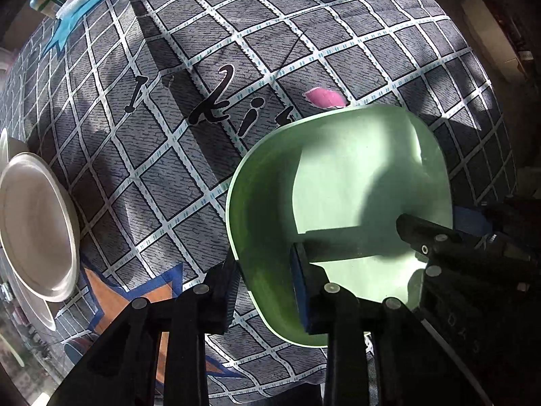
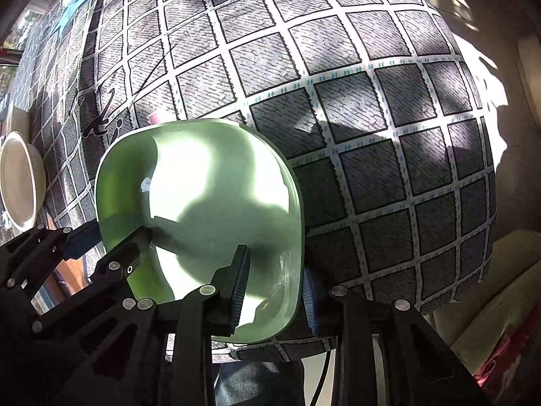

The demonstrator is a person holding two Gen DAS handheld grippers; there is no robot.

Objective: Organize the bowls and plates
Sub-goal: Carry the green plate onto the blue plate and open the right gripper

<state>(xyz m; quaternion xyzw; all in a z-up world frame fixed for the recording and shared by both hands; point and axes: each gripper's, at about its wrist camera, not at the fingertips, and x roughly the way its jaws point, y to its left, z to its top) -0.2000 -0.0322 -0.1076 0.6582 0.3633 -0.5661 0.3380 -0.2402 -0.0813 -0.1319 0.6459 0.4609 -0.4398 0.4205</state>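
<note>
A pale green square bowl (image 1: 355, 182) sits on the checked tablecloth near the table's front edge; it also shows in the right wrist view (image 2: 209, 182). My left gripper (image 1: 267, 291) straddles its left rim, one finger inside and one outside, jaws partly closed around the wall. My right gripper (image 2: 275, 287) straddles the bowl's right rim the same way. Each gripper shows in the other's view, the right one (image 1: 439, 237) and the left one (image 2: 111, 247). White plates (image 1: 37, 226) are stacked at the far left, also seen in the right wrist view (image 2: 20, 179).
The grey checked tablecloth (image 1: 209, 67) with black lettering covers the table. A blue-and-white item (image 1: 44, 0) lies at the far left corner. The table's right edge drops off to a floor with bags (image 2: 490, 304).
</note>
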